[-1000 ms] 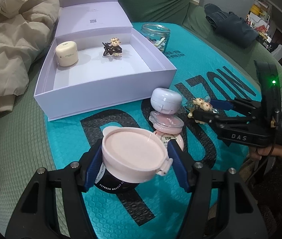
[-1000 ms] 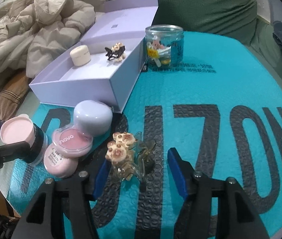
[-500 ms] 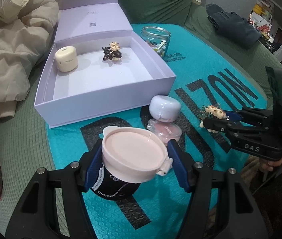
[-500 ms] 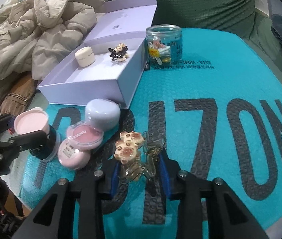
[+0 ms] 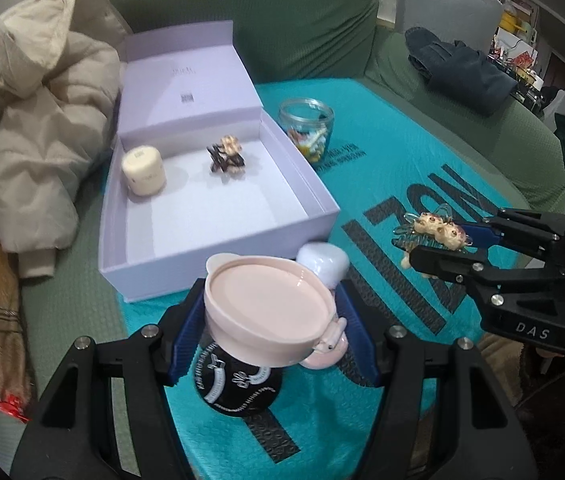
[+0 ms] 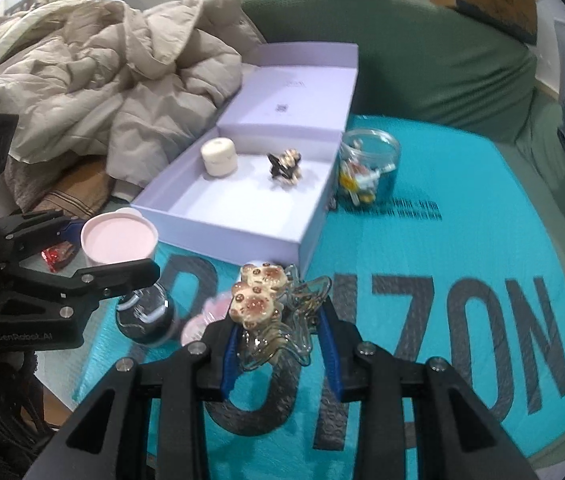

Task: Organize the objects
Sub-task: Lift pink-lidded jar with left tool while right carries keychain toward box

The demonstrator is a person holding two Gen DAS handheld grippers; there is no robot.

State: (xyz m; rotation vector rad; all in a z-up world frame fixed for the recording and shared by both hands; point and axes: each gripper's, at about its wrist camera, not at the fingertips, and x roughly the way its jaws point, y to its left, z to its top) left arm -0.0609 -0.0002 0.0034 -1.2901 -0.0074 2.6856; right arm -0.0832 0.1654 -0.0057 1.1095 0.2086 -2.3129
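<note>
My left gripper point(image 5: 266, 320) is shut on a black jar with a pink lid point(image 5: 268, 314), lifted off the teal mat point(image 5: 382, 168); the same jar with pink lid point(image 6: 119, 240) shows in the right wrist view. My right gripper point(image 6: 280, 336) is shut on a clear hair clip with bear charms point(image 6: 270, 316), also raised; that hair clip point(image 5: 434, 230) appears in the left wrist view. The open lilac box point(image 5: 242, 248) holds a cream jar point(image 5: 143, 171) and a dark hair clip point(image 5: 226, 156). A lilac round case point(image 5: 322, 262) and a pink compact point(image 5: 328, 354) lie on the mat, partly hidden.
A glass jar of small items point(image 5: 307, 130) stands right of the box. A beige puffy jacket point(image 5: 30, 128) is heaped at the left on the green sofa cover point(image 5: 74, 292). Dark clothing point(image 5: 462, 66) lies at the far right. A red wrapper point(image 5: 10, 414) sits near left.
Both grippers have risen off the mat. The right one shut on the bear hair clip and lifted it; the left carried the pink-lidded jar up and toward the box.
</note>
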